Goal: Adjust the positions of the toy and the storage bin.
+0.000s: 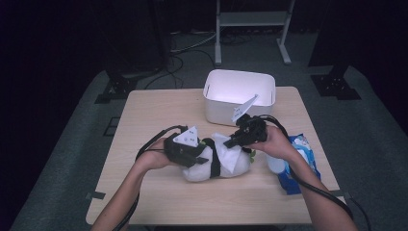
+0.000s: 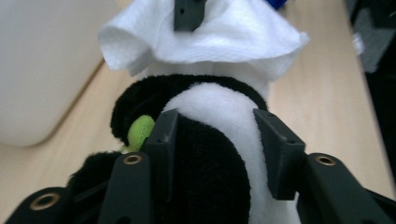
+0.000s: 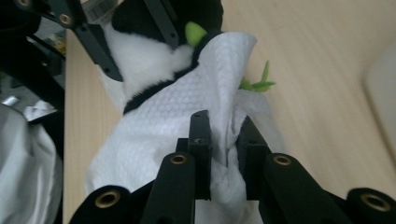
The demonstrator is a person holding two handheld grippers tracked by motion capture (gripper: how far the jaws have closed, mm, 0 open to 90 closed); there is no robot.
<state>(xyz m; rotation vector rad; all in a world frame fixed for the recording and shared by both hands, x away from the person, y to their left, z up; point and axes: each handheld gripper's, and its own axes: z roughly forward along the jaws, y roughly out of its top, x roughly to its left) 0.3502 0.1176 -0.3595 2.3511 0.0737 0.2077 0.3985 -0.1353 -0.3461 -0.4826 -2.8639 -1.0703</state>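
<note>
My left gripper (image 1: 204, 155) has its fingers (image 2: 161, 140) clamped on the plush panda (image 1: 216, 166), squeezing its black-and-white body from both sides; in the left gripper view the pads press into the fur, with a green bit of the toy just beside the left pad. The panda lies on its side on the desk (image 1: 159, 110), near the middle, in front of the white bin (image 1: 238, 94) that stands at the far edge. My right gripper (image 1: 231, 142) has its fingers (image 3: 201, 140) pinched shut on a white tissue (image 1: 231, 153), bunching a fold of it between the pads; the rest of the sheet drapes over the panda's far end and touches the fur. In the right gripper view a small green leaf (image 3: 259, 84) pokes out from under the tissue beside the toy. A blue-and-white wipes pack (image 1: 300, 163) lies on the desk to my right, partly under my right forearm, well apart from the bin
</note>
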